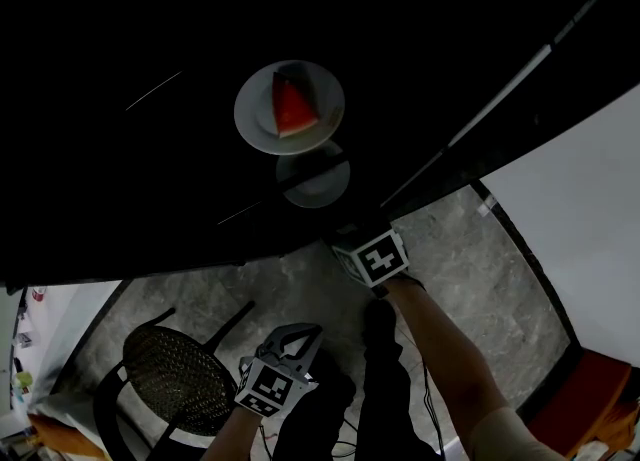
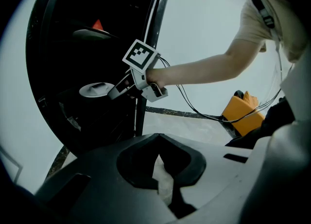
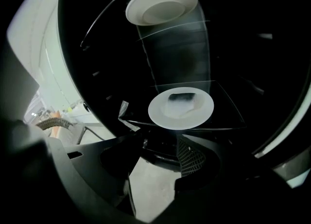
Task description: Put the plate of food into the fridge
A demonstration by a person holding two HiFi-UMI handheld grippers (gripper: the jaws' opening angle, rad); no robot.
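Inside the dark fridge a white plate (image 1: 256, 114) carries a red watermelon wedge (image 1: 292, 104). Below it in the head view lies a greyer round disc (image 1: 313, 177); I cannot tell whether it is a second plate or a reflection. In the right gripper view a white plate (image 3: 160, 113) with a pale, dark-topped piece rests on a glass shelf just beyond my right gripper (image 3: 160, 163), which is open and empty. Another white disc (image 3: 162, 4) shows above. My left gripper (image 1: 298, 334) is shut on nothing, low and outside the fridge.
A black mesh chair (image 1: 175, 374) stands on the grey stone floor (image 1: 470, 259) at the lower left. The fridge's long edge (image 1: 520, 79) runs diagonally at the right. An orange object (image 2: 243, 113) sits on the floor behind the person's arm, with cables hanging.
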